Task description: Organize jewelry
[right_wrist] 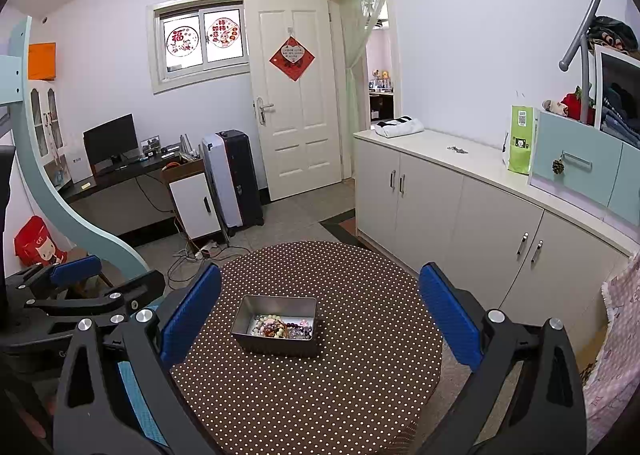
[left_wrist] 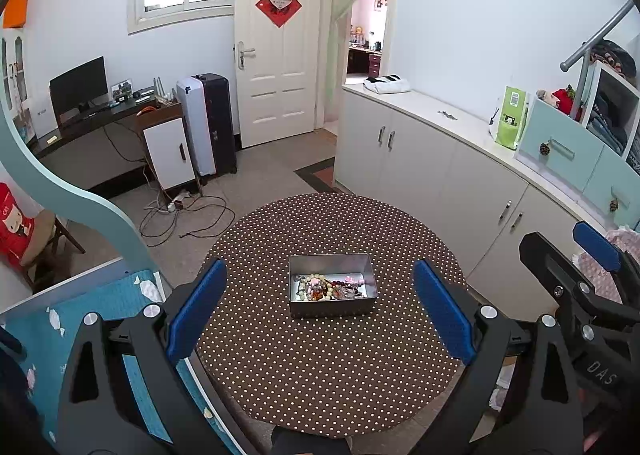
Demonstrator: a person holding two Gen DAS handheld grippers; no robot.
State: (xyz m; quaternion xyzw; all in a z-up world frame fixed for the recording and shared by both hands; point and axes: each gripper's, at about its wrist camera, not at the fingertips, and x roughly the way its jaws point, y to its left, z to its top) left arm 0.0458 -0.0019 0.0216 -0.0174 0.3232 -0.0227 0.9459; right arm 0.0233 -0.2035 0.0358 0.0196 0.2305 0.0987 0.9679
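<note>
A: Jewelry (left_wrist: pixel 328 287) sits heaped in the tin (left_wrist: pixel 332 313), centre of table (left_wrist: pixel 320 383). Why are we hovering?
B: Left gripper (left_wrist: pixel 320 311) and right gripper (right_wrist: pixel 320 319) spread wide, empty, framing the tin for reach-in.

Surface (left_wrist: pixel 328 375): round, in the foreground, before the door (left_wrist: pixel 276 51).
Tin (left_wrist: pixel 332 309): on the surface, near its middle.
Bead bracelets (left_wrist: pixel 320 289): heaped inside the tin.
Cabinet run (left_wrist: pixel 440 159): right of the surface, along the wall.
Desk (left_wrist: pixel 92 123): far left, with a monitor (left_wrist: pixel 78 87) on it.
Left tongs (left_wrist: pixel 320 309): before the tin, above the surface, fingers wide apart.
Right tongs (right_wrist: pixel 320 319): beside them to the right, equally spread.
</note>
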